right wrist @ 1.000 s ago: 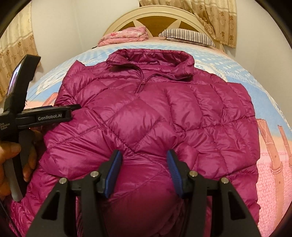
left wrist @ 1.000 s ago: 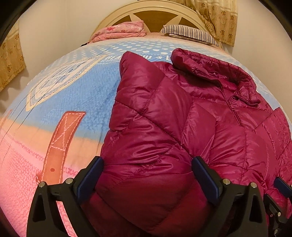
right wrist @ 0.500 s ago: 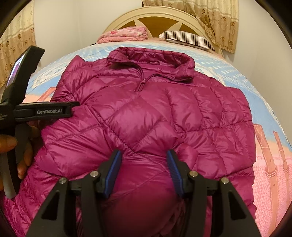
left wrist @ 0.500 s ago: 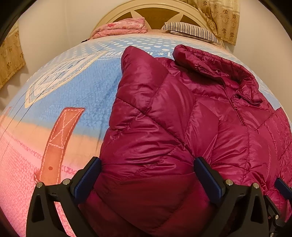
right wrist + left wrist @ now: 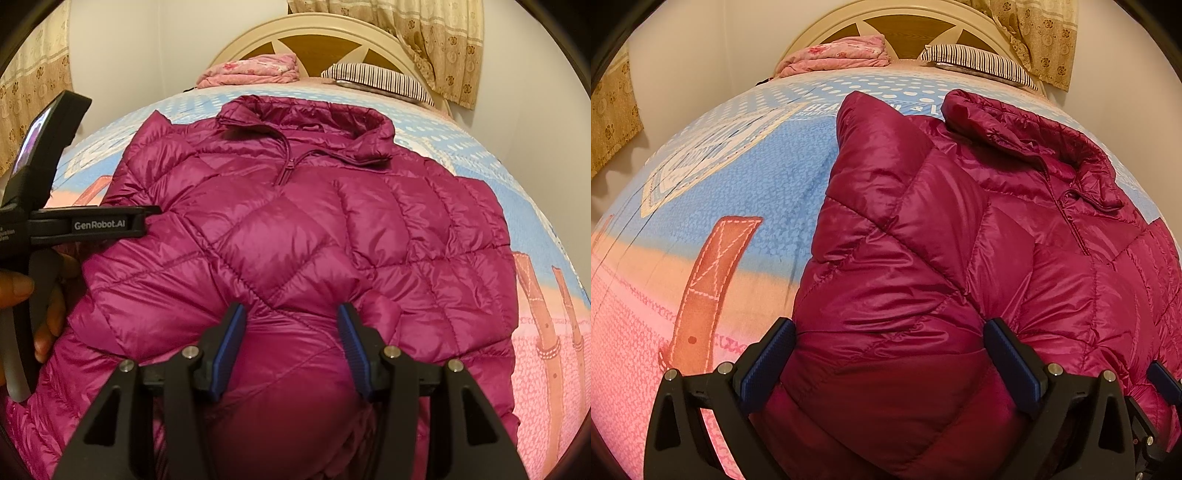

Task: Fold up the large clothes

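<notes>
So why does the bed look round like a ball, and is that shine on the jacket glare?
Left wrist view: the fisheye lens bulges the bed; warm light leaves soft sheen on the jacket, no harsh glare. Right wrist view: same bulge and dark corners; the jacket stays sharp.

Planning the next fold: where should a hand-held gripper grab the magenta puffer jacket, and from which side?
Probably the jacket's bottom hem, from the near edge of the bed: it lies flat, collar toward the headboard, sleeves already folded in, hem nearest both grippers.
</notes>
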The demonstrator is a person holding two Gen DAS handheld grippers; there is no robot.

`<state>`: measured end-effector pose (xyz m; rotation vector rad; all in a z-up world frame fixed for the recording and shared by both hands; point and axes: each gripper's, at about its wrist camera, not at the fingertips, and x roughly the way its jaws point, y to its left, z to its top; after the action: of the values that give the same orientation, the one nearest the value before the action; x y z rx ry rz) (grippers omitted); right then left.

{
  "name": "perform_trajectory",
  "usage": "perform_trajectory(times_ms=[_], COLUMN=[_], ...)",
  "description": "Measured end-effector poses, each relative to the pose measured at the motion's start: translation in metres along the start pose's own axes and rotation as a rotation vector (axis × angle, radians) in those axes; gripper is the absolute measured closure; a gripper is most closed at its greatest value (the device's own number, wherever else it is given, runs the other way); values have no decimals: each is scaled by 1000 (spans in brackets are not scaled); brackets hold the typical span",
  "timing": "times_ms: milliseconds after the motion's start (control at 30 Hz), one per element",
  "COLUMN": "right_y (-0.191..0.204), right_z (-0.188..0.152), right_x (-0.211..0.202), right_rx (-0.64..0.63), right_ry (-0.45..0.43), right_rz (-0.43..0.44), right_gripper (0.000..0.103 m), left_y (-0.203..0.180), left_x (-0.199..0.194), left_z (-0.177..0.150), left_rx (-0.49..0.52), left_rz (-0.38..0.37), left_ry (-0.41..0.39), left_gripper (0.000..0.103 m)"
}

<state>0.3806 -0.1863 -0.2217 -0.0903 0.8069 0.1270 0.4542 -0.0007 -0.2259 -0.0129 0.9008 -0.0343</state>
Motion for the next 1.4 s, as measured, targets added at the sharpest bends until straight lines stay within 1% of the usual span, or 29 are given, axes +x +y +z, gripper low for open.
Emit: perform_trajectory(times_ms=[833, 933, 1000, 1067, 1100, 1167, 1200, 1233, 1300, 1400], right_y=[5, 3, -2, -7, -10, -25, -33, -38, -56, -77], right_z=[1, 3, 7, 14, 18, 31, 39, 46, 67, 98], right_x=[-1, -3, -7, -16, -21, -38, -45, -48, -46, -29], right_rx=[-28, -24, -36, -46, -39, -27, -28, -29, -18, 3], right_ry=[12, 17, 32, 39, 33, -11, -34, -47, -53, -41], right_rz=[-27, -8, 19, 49, 63, 71, 58, 48, 31, 2], right_gripper=[47, 46, 44, 38, 35, 21, 19, 17, 16, 16], left_y=[1, 3, 6, 11, 14, 17, 17, 17, 17, 8], left_x=[1, -3, -13, -33, -48, -72, -76, -79, -75, -59], left_z=[0, 2, 4, 9, 14, 30, 38, 48, 69, 104], left_rx=[2, 1, 15, 19, 22, 41, 49, 55, 50, 48], left_rz=[-2, -9, -10, -24, -41, -51, -48, -47, -52, -44], left_ry=[4, 13, 16, -15, -47, -100, -109, -112, -98, -91], left_gripper=[1, 1, 1, 1, 1, 1, 1, 1, 1, 1])
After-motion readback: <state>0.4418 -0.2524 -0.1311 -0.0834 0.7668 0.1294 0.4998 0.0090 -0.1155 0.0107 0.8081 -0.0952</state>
